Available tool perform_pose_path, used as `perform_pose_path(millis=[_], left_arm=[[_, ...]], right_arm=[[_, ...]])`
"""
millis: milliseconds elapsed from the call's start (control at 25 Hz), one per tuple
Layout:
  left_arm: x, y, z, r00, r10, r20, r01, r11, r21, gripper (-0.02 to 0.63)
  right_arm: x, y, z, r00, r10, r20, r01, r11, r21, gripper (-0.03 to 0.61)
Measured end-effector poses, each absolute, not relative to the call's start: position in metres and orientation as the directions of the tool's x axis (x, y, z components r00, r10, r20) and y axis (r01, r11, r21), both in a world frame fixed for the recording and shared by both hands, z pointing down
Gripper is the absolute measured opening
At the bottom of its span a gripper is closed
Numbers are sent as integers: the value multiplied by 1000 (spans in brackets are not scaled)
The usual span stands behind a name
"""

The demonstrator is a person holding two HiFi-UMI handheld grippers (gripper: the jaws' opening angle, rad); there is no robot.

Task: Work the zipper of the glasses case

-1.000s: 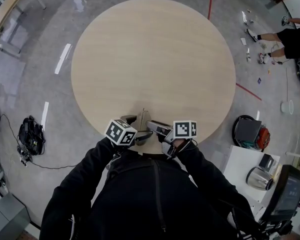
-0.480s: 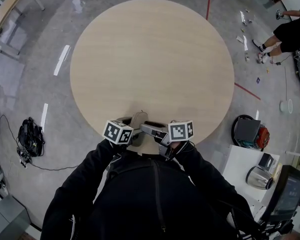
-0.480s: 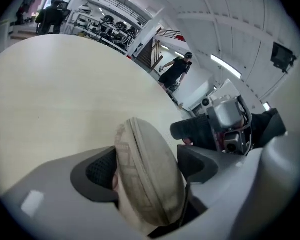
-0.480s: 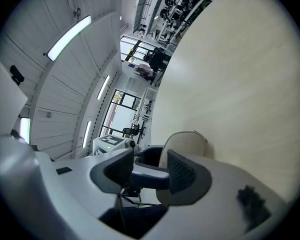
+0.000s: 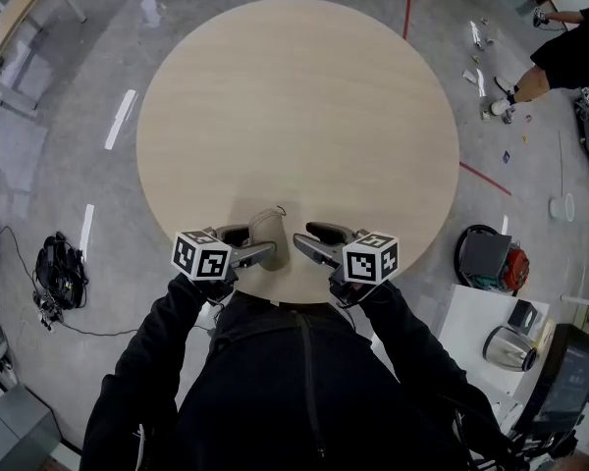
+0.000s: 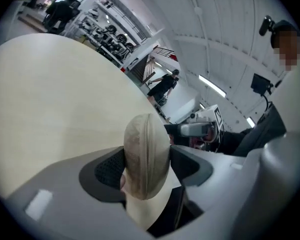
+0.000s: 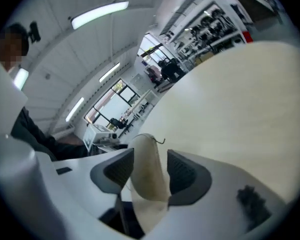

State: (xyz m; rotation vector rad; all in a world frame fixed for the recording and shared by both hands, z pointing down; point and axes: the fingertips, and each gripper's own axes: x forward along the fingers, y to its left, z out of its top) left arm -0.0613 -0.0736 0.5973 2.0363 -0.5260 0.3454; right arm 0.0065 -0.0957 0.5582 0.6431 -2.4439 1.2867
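Closing left gripper (image 5: 256, 244) on glasses case (image 5: 272, 230)

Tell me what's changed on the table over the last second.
The left tongs have just been closing and now pinch the case, which turned from edge-on to broadside and shifted left with them. The right tongs now sit just right of it. Unchanged: the right tongs stay open, and the table is as before.

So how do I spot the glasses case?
Find the round wooden table, then its near edge by the person. The glasses case is the beige oval shell in the left gripper, whose jaws have just been closing on it. It alone has a seam round its middle.
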Motion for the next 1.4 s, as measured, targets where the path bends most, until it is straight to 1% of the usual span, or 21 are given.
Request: perform_pose_path(millis=[80, 160, 240, 320, 360, 440, 640, 720, 800, 840, 1040, 1200, 1400], left_arm=[[-53, -69, 592, 869, -187, 459, -483, -527, 699, 293], [-47, -64, 588, 868, -147, 474, -459, -603, 653, 291], [-41, -59, 585, 865, -112, 489, -434, -655, 618, 292], [-37, -55, 585, 862, -86, 499, -415, -684, 600, 292], [-36, -55, 585, 862, -78, 501, -409, -692, 595, 293], [-35, -55, 585, 862, -66, 503, -400, -698, 594, 293], [-36, -56, 585, 863, -56, 502, -394, -696, 600, 293], [-38, -57, 585, 864, -56, 500, -396, -690, 606, 293], [-38, -57, 584, 865, -49, 499, -388, -695, 605, 293], [-38, -57, 583, 865, -44, 500, -383, -700, 602, 293], [-38, -56, 583, 866, -31, 500, -375, -701, 607, 293], [-38, -57, 583, 869, -27, 494, -373, -694, 616, 293], [-35, -57, 583, 870, -4, 493, -354, -701, 619, 293]], right_arm=[[10, -101, 558, -802, -240, 547, -554, 641, -531, 215], [13, -103, 557, -744, -229, 627, -516, 794, -322, 215], [13, -97, 558, -693, -215, 688, -387, 916, -103, 215], [10, -86, 560, -667, -190, 720, -235, 971, 39, 215], [7, -81, 563, -662, -176, 728, -186, 980, 68, 215], [3, -77, 568, -651, -175, 738, -143, 984, 106, 215], [-6, -84, 574, -595, -264, 759, -75, 959, 274, 212], [-8, -87, 575, -578, -307, 756, -61, 940, 336, 184], [-9, -92, 575, -565, -354, 745, -71, 920, 385, 82], [-9, -93, 575, -567, -363, 740, -81, 918, 388, 72], [-11, -92, 574, -591, -342, 731, -111, 932, 346, 66], [-13, -87, 578, -573, -344, 744, -64, 924, 378, 66], [-9, -92, 577, -563, -389, 729, -88, 906, 415, 62]])
